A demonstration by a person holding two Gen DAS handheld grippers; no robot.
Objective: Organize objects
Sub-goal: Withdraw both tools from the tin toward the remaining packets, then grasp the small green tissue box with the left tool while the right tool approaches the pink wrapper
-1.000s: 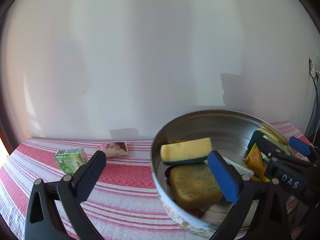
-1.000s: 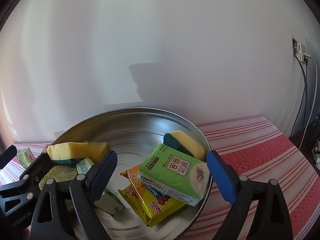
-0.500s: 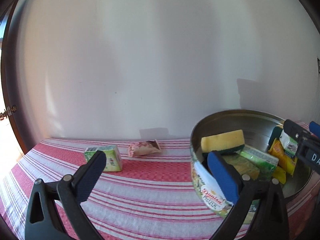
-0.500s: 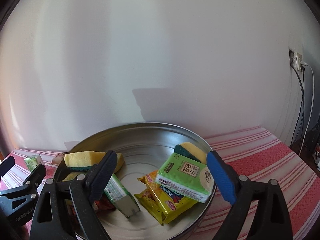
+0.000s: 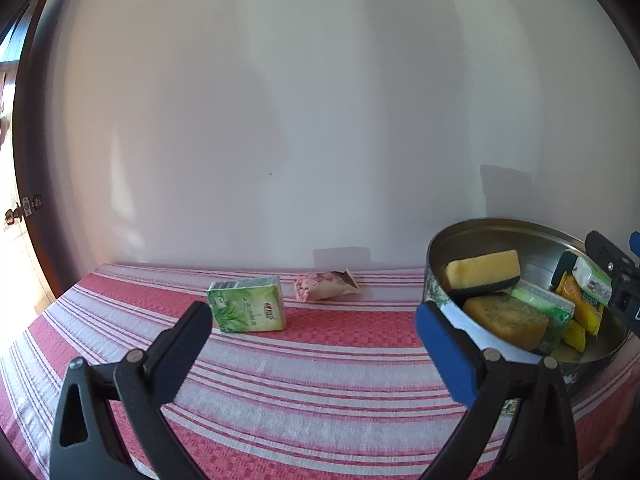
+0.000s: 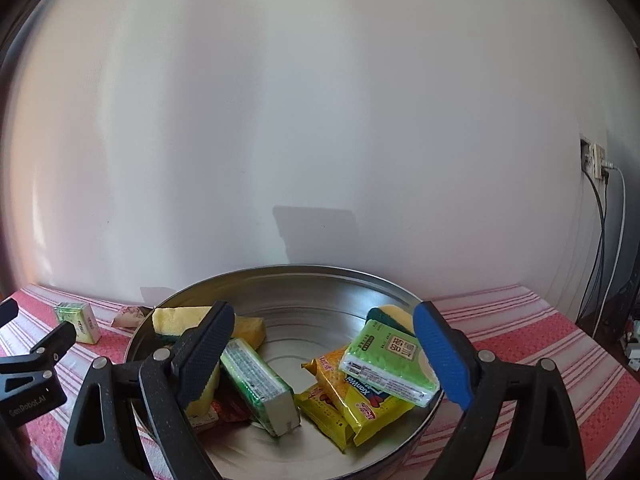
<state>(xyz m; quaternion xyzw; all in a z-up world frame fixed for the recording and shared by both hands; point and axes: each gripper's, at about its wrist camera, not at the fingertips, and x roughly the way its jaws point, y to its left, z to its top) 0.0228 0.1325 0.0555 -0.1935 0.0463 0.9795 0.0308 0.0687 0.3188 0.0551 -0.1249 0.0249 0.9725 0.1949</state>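
Observation:
A round metal tin stands on the striped cloth and holds yellow sponges, green tissue packs and yellow snack packets. My right gripper hangs open over the tin's near side, touching nothing. My left gripper is open and empty above the cloth, left of the tin. Ahead of it lie a green tissue pack and, further back, a pink snack wrapper. The same pack and wrapper also show in the right wrist view.
The red-and-white striped tablecloth runs up to a white wall. A wall socket with hanging cables is at the far right. The left gripper's body sits beside the tin; the right gripper's finger reaches over the tin.
My left gripper has swung left, away from the tin, so the tissue pack and wrapper now lie ahead of it. The right gripper drew back a little; the tin's contents shifted.

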